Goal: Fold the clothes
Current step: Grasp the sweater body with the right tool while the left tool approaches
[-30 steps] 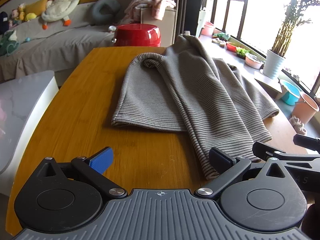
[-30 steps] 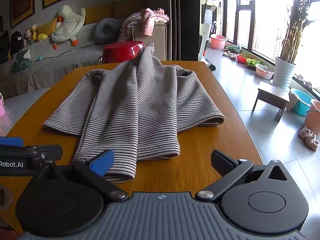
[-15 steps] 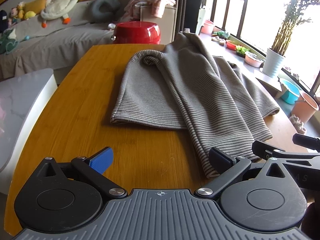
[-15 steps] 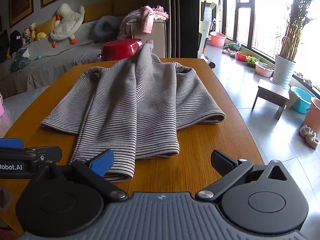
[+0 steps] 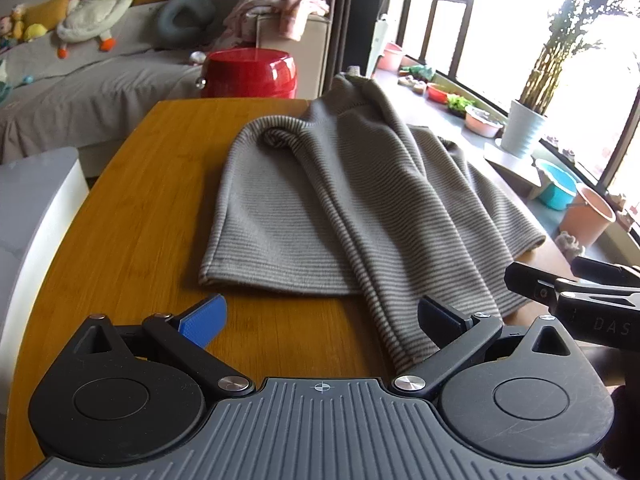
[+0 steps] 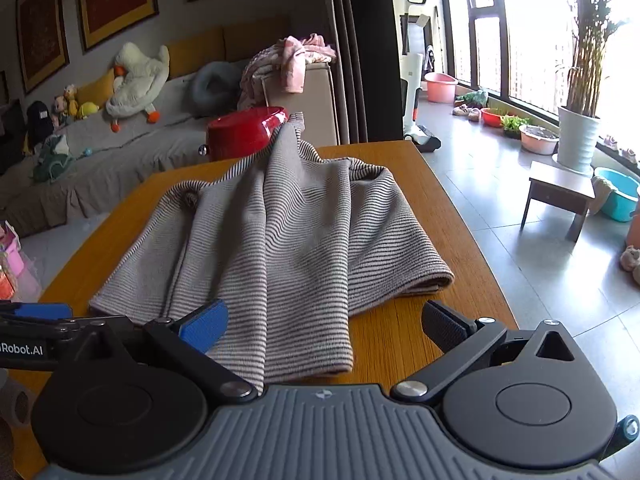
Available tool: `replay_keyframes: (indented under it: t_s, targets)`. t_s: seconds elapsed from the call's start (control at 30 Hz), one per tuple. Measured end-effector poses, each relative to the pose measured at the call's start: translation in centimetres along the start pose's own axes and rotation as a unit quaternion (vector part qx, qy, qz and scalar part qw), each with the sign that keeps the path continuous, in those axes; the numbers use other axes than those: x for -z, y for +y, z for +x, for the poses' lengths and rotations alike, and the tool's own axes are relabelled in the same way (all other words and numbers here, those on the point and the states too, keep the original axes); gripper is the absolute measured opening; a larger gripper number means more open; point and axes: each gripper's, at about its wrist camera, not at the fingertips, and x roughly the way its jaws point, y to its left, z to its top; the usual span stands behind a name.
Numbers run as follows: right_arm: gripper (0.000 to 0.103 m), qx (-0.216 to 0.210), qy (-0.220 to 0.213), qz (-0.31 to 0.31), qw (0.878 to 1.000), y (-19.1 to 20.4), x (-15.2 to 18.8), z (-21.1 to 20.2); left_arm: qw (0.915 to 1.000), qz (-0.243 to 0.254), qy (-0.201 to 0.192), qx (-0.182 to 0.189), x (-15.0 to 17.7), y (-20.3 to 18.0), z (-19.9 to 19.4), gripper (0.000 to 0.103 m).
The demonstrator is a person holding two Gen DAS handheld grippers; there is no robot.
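A grey striped knit garment (image 5: 340,216) lies partly folded on the wooden table (image 5: 132,232), its far end raised in a peak. It also shows in the right wrist view (image 6: 288,240). My left gripper (image 5: 320,320) is open and empty at the garment's near hem, which reaches its right finger. My right gripper (image 6: 324,324) is open, with the garment's near hem lying between its fingers. The right gripper also shows at the right edge of the left wrist view (image 5: 580,288).
A red pot (image 5: 250,74) stands past the table's far edge. A grey sofa with plush toys (image 5: 96,12) is at the back left. A white counter (image 5: 32,208) sits left of the table. A small stool (image 6: 560,192) and basins are on the floor at right.
Both grippers have moved forward, closer to the garment's near hem. Both stay open. The garment has not visibly shifted.
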Motion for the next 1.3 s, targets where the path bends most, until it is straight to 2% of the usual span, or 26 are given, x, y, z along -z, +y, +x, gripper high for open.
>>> replay_keyframes:
  t_s: [0.13, 0.23, 0.33, 0.47, 0.53, 0.63, 0.67, 0.77, 0.87, 0.97, 1.13, 1.17, 1.3]
  targets:
    - [0.103, -0.021, 0.006, 0.042, 0.999, -1.1, -0.9, 1.9, 0.9997, -0.008, 0.006, 0.023, -1.6, 0.8, 1.6, 0.103]
    - [0.103, -0.04, 0.024, 0.057, 0.997, -1.4, -1.5, 3.8, 0.9989, -0.018, 0.017, 0.04, -3.0, 1.6, 3.4, 0.103]
    - [0.103, -0.06, 0.018, 0.063, 0.996, -1.4, -2.7, 5.6, 0.9982, -0.023, 0.022, 0.051, -4.5, 2.3, 5.2, 0.103]
    - [0.103, -0.067, -0.042, 0.019, 0.997, -0.7, -4.9, 7.5, 0.998, -0.012, 0.002, 0.062, -6.5, 2.6, 7.0, 0.103]
    - [0.103, -0.054, -0.054, -0.024, 0.997, 0.5, -6.0, 8.9, 0.9982, -0.007, -0.002, 0.059, -7.4, 2.7, 8.4, 0.103]
    - [0.103, -0.057, -0.058, -0.062, 0.995, 1.4, -7.4, 11.0, 0.998, -0.014, 0.019, 0.059, -8.2, 3.2, 11.1, 0.103]
    - [0.103, -0.062, -0.056, -0.057, 0.995, 1.4, -7.9, 11.6, 0.9978, -0.016, 0.025, 0.06, -8.3, 3.3, 12.0, 0.103]
    - [0.103, -0.078, -0.034, -0.009, 0.996, 0.6, -9.0, 13.9, 0.9984, 0.002, 0.0, 0.057, -7.9, 3.3, 12.4, 0.103]
    - [0.103, -0.09, 0.028, 0.063, 0.994, -1.0, -8.4, 16.6, 0.9982, 0.018, -0.018, 0.054, -7.3, 3.2, 12.5, 0.103]
    - [0.103, -0.109, 0.021, 0.093, 0.989, -2.0, -8.0, 16.9, 0.9979, 0.036, -0.026, 0.047, -7.0, 2.9, 12.6, 0.103]
    - [0.103, -0.157, 0.005, 0.159, 0.975, -4.4, -7.5, 17.6, 0.9981, 0.038, -0.031, 0.036, -6.8, 2.5, 12.8, 0.103]
    - [0.103, -0.165, 0.004, 0.163, 0.973, -4.7, -7.5, 17.8, 0.9981, 0.039, -0.032, 0.035, -6.8, 2.5, 12.9, 0.103]
    - [0.103, -0.164, 0.015, 0.129, 0.978, -3.9, -7.6, 17.9, 0.9979, 0.039, -0.033, 0.039, -6.8, 2.7, 12.9, 0.103]
